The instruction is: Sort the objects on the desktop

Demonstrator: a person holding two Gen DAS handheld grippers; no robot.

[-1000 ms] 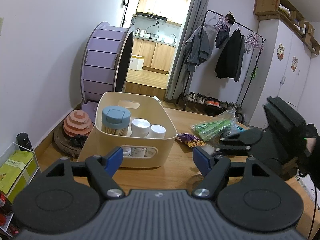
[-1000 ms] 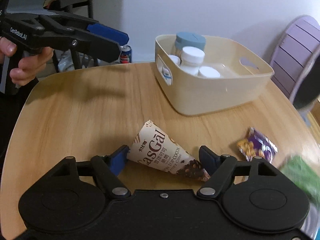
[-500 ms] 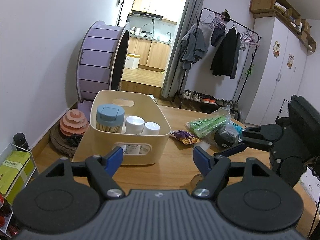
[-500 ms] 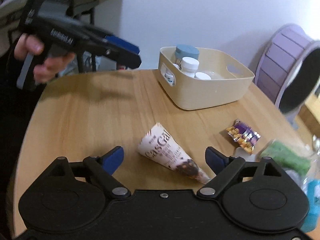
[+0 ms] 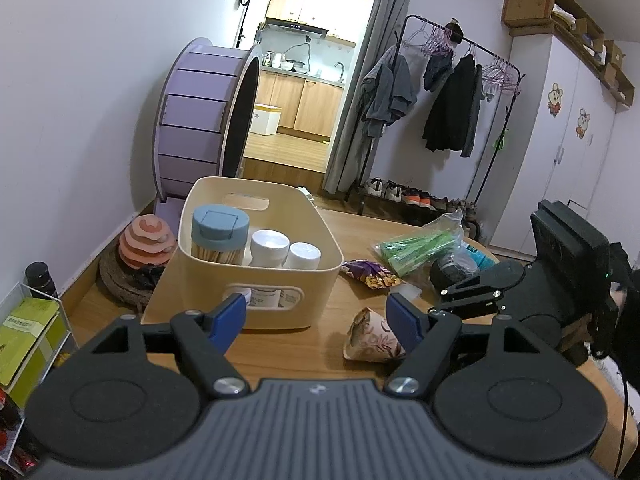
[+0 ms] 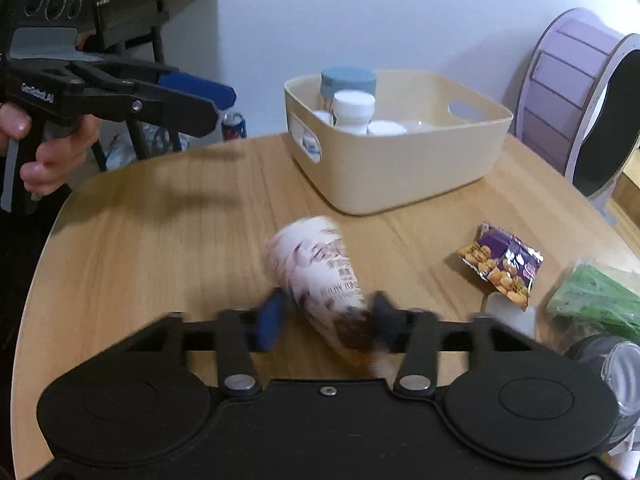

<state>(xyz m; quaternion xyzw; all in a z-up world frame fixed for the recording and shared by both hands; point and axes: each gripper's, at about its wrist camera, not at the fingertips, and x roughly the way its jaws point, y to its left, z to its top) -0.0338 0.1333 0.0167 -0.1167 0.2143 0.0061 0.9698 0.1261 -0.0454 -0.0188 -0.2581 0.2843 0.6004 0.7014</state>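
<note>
The right gripper (image 6: 326, 322), spread wide half a second ago, now pinches the narrow end of the paper cone (image 6: 318, 270) above the table (image 6: 160, 216), ready for the bin (image 6: 400, 168), while the left gripper (image 5: 316, 316) hangs open, empty.

My left view is sharp and evenly lit, brightest through the kitchen doorway (image 5: 304, 80), with walls bowing at the edges. My right view smears the paper cone (image 6: 320, 276) and my fingertips (image 6: 270, 320); a soft shadow lies on the table (image 6: 160, 232).
</note>
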